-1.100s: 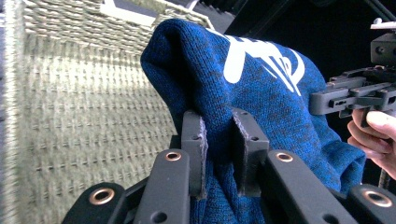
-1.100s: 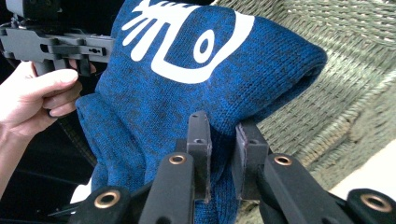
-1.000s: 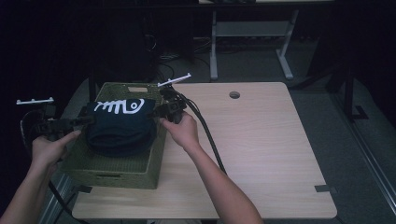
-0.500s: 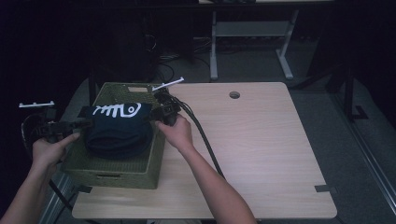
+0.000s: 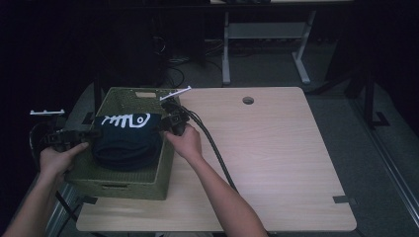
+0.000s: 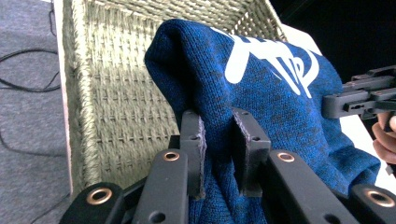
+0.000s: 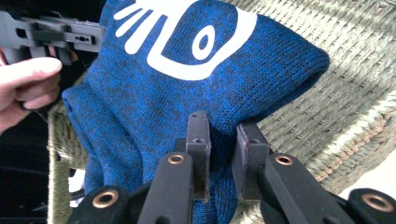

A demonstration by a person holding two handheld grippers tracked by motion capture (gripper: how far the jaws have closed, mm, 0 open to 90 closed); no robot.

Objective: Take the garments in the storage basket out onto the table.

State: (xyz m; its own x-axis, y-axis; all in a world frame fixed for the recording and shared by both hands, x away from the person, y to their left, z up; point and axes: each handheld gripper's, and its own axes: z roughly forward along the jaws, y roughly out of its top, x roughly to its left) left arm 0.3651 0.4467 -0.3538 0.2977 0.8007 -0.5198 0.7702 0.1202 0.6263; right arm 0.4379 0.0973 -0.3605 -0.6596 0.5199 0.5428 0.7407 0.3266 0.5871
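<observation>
A folded dark blue knitted sweater (image 5: 127, 140) with a white fish-bone print hangs inside the green woven basket (image 5: 118, 181) at the table's left end. My left gripper (image 5: 91, 133) is shut on the sweater's left edge, and its pads (image 6: 197, 154) pinch a fold of the blue knit (image 6: 261, 88). My right gripper (image 5: 165, 123) is shut on the sweater's right edge over the basket's right rim. In the right gripper view the pads (image 7: 201, 154) squeeze the fabric (image 7: 187, 88), with the basket wall (image 7: 355, 93) behind it.
The light wooden table (image 5: 276, 158) stretches to the right of the basket, with a round cable hole (image 5: 248, 100) near its far edge. A thick black cable (image 5: 212, 148) trails from the right gripper across the tabletop. A metal desk frame (image 5: 262, 44) stands on the floor beyond.
Both grippers have come down with the sweater held between them, so it now sits lower inside the basket. Both grips have stayed the same.
</observation>
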